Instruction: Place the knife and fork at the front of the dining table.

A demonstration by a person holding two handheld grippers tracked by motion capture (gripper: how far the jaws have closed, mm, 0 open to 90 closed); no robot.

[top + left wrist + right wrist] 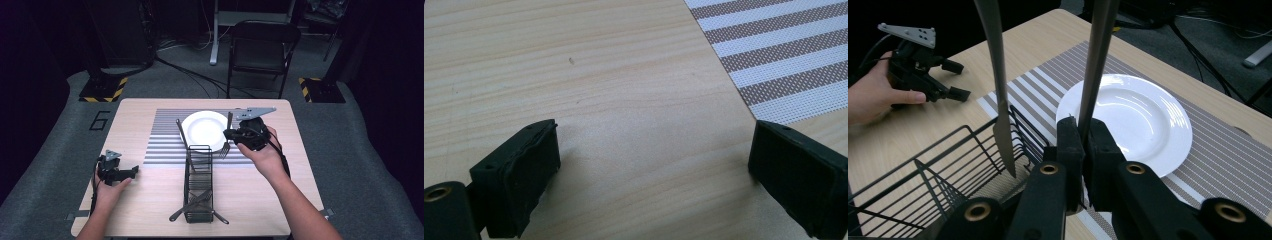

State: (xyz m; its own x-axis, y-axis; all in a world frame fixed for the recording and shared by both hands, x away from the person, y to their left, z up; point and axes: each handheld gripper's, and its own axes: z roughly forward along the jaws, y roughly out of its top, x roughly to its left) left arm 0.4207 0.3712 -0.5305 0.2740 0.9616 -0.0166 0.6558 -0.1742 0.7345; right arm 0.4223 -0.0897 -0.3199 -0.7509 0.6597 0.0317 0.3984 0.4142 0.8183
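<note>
High view: the right gripper (233, 134) pinches a silver metal fork (228, 134) beside the round white plate (204, 130). The left gripper (131, 171), jaws spread, rests well left of that plate. A painted "6" (101, 120) marks the floor.

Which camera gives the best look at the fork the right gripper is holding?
The high view: it shows the whole fork, tines down, beside the white plate. The right gripper view shows its handle clamped in the right gripper, tines hidden. The left gripper view faces bare table.
</note>
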